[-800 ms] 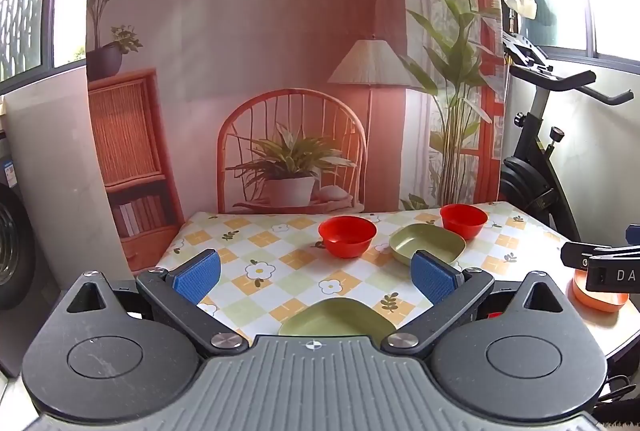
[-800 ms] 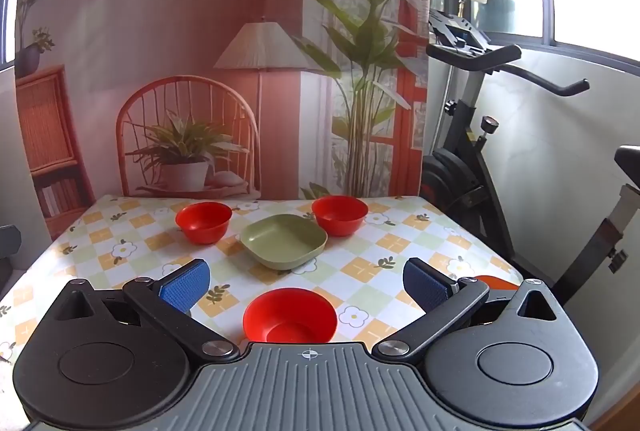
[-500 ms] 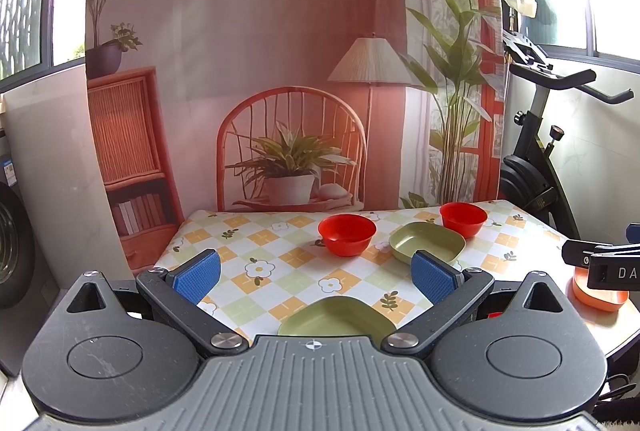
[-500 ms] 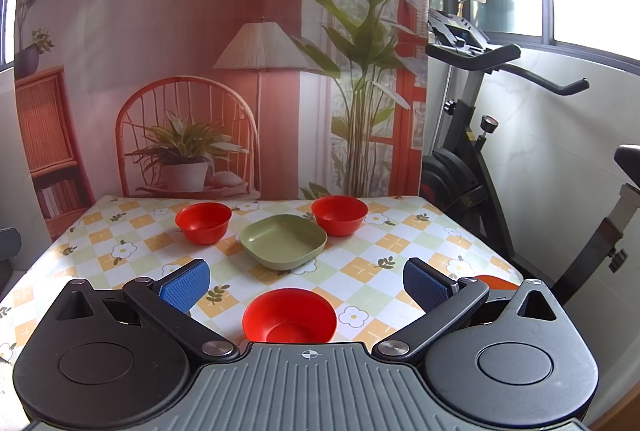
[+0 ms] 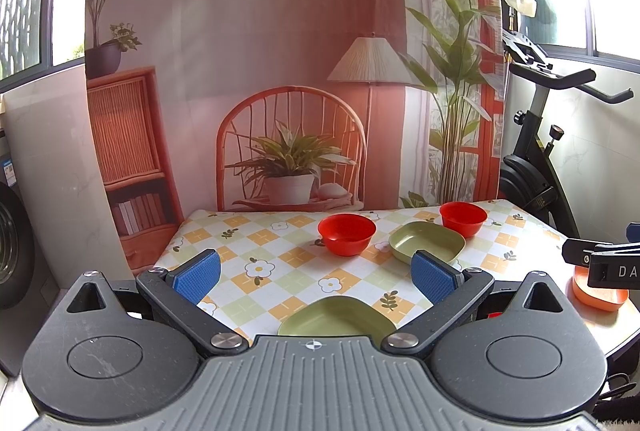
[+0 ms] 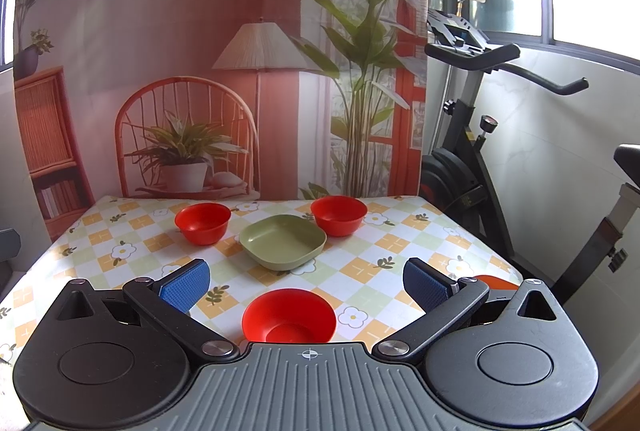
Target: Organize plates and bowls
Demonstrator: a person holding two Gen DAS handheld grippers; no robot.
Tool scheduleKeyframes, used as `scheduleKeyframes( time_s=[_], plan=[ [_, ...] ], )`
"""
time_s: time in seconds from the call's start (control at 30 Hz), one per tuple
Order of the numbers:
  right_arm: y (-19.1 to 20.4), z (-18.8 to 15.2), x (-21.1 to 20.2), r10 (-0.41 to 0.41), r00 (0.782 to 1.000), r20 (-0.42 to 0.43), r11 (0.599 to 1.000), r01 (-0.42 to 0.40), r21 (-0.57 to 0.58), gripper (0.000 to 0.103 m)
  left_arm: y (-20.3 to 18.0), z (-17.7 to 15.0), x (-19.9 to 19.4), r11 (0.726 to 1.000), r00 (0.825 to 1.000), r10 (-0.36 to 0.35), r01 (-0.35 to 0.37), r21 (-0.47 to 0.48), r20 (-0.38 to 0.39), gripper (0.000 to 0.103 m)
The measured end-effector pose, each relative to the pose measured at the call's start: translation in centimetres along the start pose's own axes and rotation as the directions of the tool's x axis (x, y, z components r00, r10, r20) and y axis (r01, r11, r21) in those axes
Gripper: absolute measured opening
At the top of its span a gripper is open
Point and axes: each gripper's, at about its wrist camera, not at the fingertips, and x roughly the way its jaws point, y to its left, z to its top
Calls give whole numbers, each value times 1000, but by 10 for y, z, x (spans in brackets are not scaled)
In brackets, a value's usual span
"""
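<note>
bowls (image 6: 203,223) and green plates (image 6: 283,240) sit empty on the table (image 6: 400,243); both hand-held grippers (image 5: 316,273) (image 6: 306,285) gape wide, holding nothing.

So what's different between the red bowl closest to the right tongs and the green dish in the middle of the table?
The near red bowl is round; the green dish is squarish with rounded corners. The bowl is bright red, the dish olive green. The bowl sits between the open right tongs; the dish lies farther back. Both are upright and empty.
</note>
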Motion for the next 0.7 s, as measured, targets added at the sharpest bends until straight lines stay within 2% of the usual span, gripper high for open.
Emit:
scheduleKeyframes(
  time_s=[0.7],
  plan=[
    [1, 0, 0, 0, 1000, -1, 1000, 0, 1, 103, 0, -1, 0, 1000, 1000, 0, 0, 0, -2, 102]
  ],
)
